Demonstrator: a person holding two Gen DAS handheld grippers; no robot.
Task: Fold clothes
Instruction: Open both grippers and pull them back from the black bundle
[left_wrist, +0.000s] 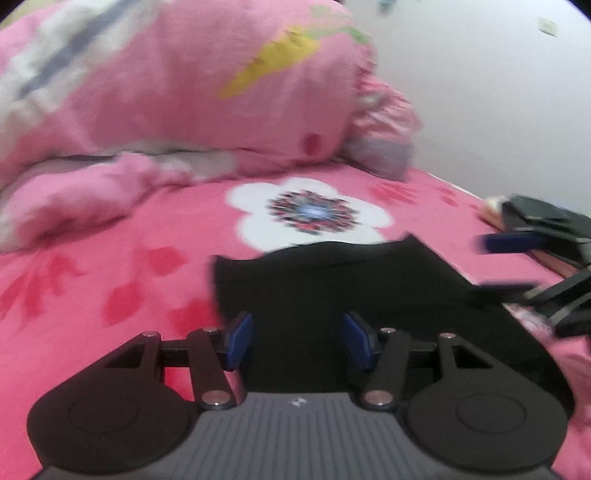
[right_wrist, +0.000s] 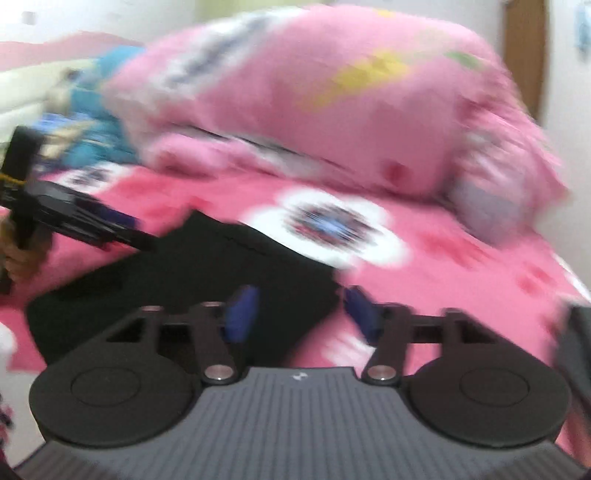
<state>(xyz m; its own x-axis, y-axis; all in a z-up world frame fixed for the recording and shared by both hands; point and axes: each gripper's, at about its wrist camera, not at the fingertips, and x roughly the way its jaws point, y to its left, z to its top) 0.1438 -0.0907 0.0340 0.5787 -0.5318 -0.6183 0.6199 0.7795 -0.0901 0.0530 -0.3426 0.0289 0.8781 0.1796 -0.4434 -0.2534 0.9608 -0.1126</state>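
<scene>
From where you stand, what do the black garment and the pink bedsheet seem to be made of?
Black garment: looks like soft matte fabric, maybe knit; it lies limp with wavy edges, no shine. Pink bedsheet: seems a printed woven cloth, perhaps cotton; flat, dull, flower pattern. Blur leaves the weave unclear.

Left gripper (left_wrist: 297, 341) fingers apart, right gripper (right_wrist: 301, 314) likewise

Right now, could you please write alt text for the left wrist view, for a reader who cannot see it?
A black garment lies flat on a pink flowered bedsheet, with the open left hand-held gripper just above its near edge, holding nothing. A pink pillow sits behind, and the right hand-held gripper enters blurred from the right edge.
</scene>
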